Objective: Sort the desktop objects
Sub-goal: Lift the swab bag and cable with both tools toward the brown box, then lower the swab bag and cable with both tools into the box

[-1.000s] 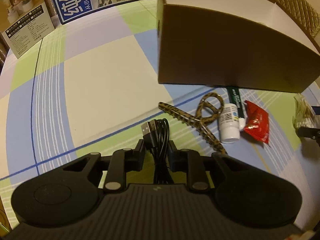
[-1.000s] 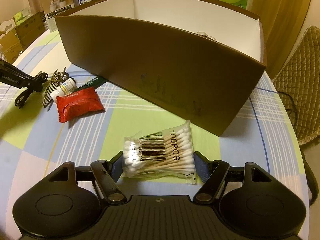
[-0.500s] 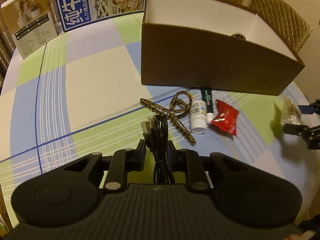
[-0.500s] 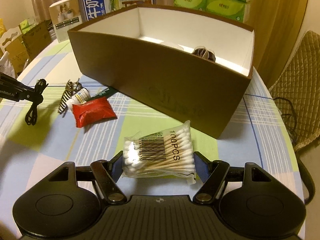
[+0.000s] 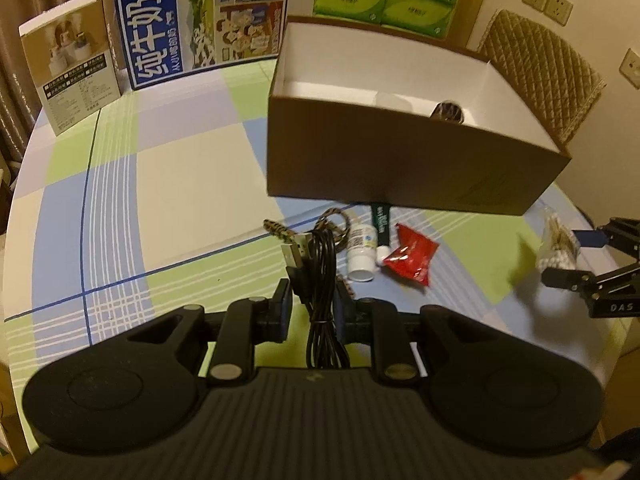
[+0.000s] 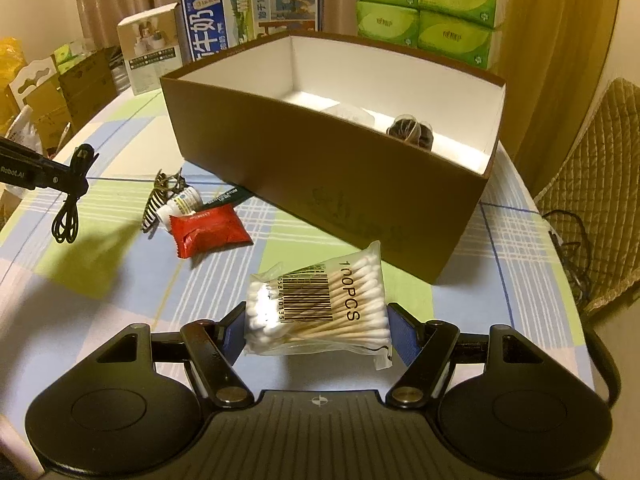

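Both my hands have come up off the table since a second ago, so the brown box (image 5: 400, 168) now sits lower before me and I see into its white inside. My left gripper (image 5: 312, 304) is clenched on the black cable (image 5: 318, 280), which hangs clear of the cloth, short of the box. My right gripper (image 6: 316, 320) grasps the bag of cotton swabs (image 6: 320, 304), also raised, just short of the box's near wall. I judge both loads ready to carry over the rim; the red packet (image 6: 208, 230) and small bottle (image 6: 182, 204) remain beside the box.
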